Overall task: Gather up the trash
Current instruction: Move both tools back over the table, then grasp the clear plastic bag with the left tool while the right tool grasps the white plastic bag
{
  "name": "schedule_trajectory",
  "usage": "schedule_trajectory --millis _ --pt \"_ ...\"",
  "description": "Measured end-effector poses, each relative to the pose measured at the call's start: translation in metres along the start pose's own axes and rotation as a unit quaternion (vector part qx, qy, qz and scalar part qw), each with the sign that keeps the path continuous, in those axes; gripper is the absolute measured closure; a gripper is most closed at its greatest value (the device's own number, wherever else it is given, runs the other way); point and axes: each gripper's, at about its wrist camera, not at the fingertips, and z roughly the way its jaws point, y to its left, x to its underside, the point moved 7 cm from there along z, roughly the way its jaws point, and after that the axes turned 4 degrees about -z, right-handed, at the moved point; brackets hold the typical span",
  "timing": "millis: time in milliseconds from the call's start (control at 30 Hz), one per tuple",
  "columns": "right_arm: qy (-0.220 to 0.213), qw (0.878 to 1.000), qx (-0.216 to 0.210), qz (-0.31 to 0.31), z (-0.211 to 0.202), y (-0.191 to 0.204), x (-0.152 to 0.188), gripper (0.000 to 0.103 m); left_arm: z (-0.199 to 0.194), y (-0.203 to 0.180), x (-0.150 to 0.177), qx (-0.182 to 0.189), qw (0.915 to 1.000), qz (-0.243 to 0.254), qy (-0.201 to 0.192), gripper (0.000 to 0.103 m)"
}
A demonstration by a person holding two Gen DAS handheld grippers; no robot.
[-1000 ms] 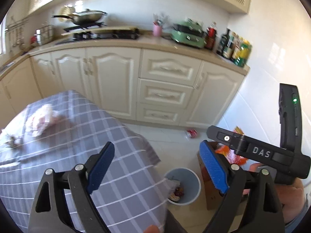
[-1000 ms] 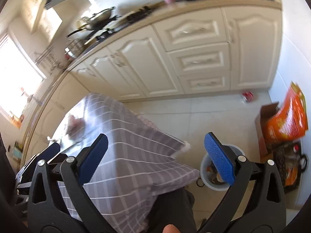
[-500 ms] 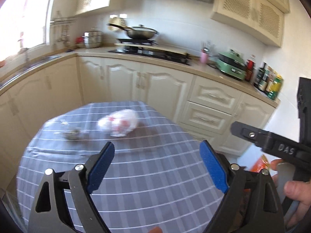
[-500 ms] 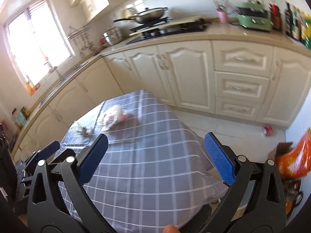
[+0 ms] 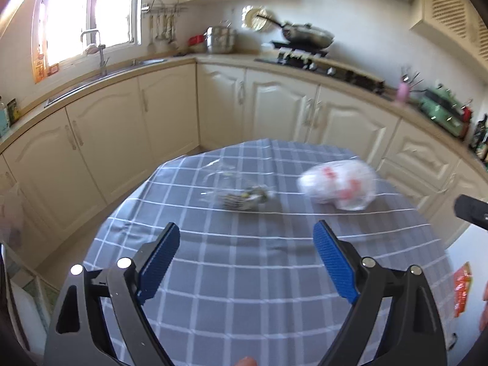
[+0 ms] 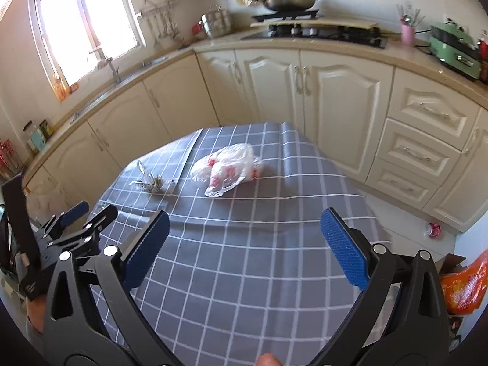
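A crumpled white plastic bag with red print point(image 6: 227, 166) lies on the grey checked tablecloth point(image 6: 244, 259); it also shows in the left wrist view point(image 5: 338, 184). A small crumpled clear wrapper point(image 6: 151, 183) lies to its left, blurred in the left wrist view point(image 5: 244, 198). My left gripper point(image 5: 245, 262) is open and empty above the near part of the table. My right gripper point(image 6: 244, 244) is open and empty, also short of the trash. The left gripper also shows at the left edge of the right wrist view point(image 6: 76, 222).
Cream kitchen cabinets point(image 6: 305, 91) wrap around behind the table, with a stove and wok point(image 6: 289, 0) on the counter and a sink under the window point(image 5: 100, 70). An orange bag in a cardboard box point(image 6: 463, 283) and a small red item point(image 6: 433, 230) are on the floor at the right.
Both grippers have swung up and left from the floor bin toward the table. The plastic bag and wrapper now lie ahead of the fingers. Both stay open.
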Motion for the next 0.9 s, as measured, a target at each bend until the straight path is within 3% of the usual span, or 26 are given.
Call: schedule_trajectory --millis 400,633,667,700,833,867,900 --pt "0.067 0.998 -0.008 -0.002 0.115 0.008 -0.026 0.006 0.107 0.009 -0.024 -0.049 0.9942 0.087 0.04 0.016" --pt "0.108 0.994 -0.017 0.028 0.166 -0.006 -0.029 0.008 0.137 -0.001 -0.032 -0.028 0.9931 0.098 0.058 0.017" --pt "0.109 0.993 -0.035 0.028 0.169 -0.003 -0.027 0.02 0.138 -0.003 -0.032 -0.017 0.9931 0.099 0.061 0.021" --pt "0.106 0.993 -0.042 0.025 0.17 -0.001 -0.026 0.036 0.14 -0.006 -0.031 -0.007 0.9927 0.1 0.067 0.042" --pt "0.102 0.994 -0.045 0.02 0.163 0.0 -0.023 0.05 0.145 -0.005 -0.028 0.034 0.9929 0.075 0.085 0.052" --pt "0.101 0.994 -0.045 0.019 0.162 0.001 -0.022 0.052 0.145 -0.005 -0.027 0.039 0.9929 0.072 0.086 0.066" --pt "0.1 0.994 -0.048 0.02 0.158 0.001 -0.019 0.054 0.144 -0.003 -0.027 0.044 0.9931 0.066 0.086 0.067"
